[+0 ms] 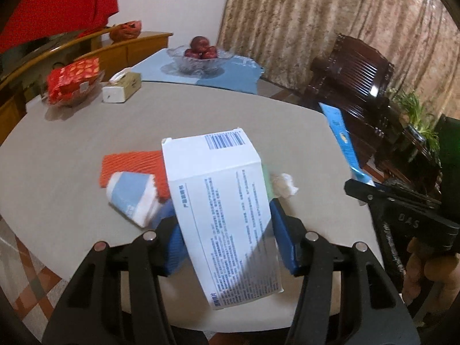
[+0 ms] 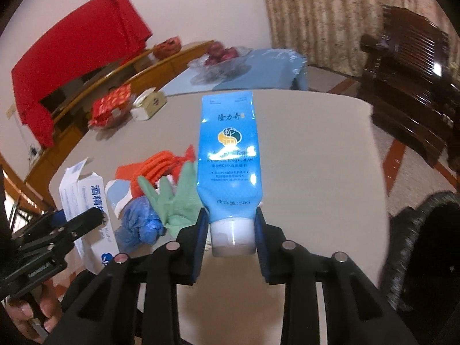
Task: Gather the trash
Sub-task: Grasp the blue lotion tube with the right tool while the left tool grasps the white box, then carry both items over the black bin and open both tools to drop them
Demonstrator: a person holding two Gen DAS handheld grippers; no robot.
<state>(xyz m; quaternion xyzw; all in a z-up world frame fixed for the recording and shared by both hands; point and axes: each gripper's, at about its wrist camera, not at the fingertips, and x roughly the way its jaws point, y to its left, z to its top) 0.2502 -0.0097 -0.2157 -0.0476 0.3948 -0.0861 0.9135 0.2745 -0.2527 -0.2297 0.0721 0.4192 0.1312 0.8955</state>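
1. Round table (image 1: 72,149): grey-topped, and the largest item recorded. The loose trash is borne on its near part; a glass fruit bowl (image 1: 198,60), a tissue box (image 1: 122,87) and a red-wrapped packet (image 1: 73,82) are set well apart at the far side.

2. White carton (image 1: 221,218): a printed box with a barcode, its top flap open, clamped between the blue pads of the left gripper (image 1: 227,247) and held tilted above the table's near edge. In the right wrist view blue lettering is read on its side.

3. Hand cream tube (image 2: 228,155): glossy blue with a white cap. It is gripped at the shoulder just above the cap by the right gripper (image 2: 231,235) and held upright, crimped end uppermost.

4. Remaining trash on the table: an orange foam net (image 1: 132,166), a green glove (image 2: 175,198), a crumpled blue plastic piece (image 2: 143,221), a blue-and-white tissue pack (image 1: 133,198) and a small white paper wad (image 1: 284,184), all lying close together.

5. Step in hand, as judged: both tools are loaded, so a carry-off to a bin is under way. No bin is plainly identified in either view.

6. Next move, as judged: both grips are to be kept firm until a receptacle is reached, the items released there, and the soft pieces then picked from the pile.
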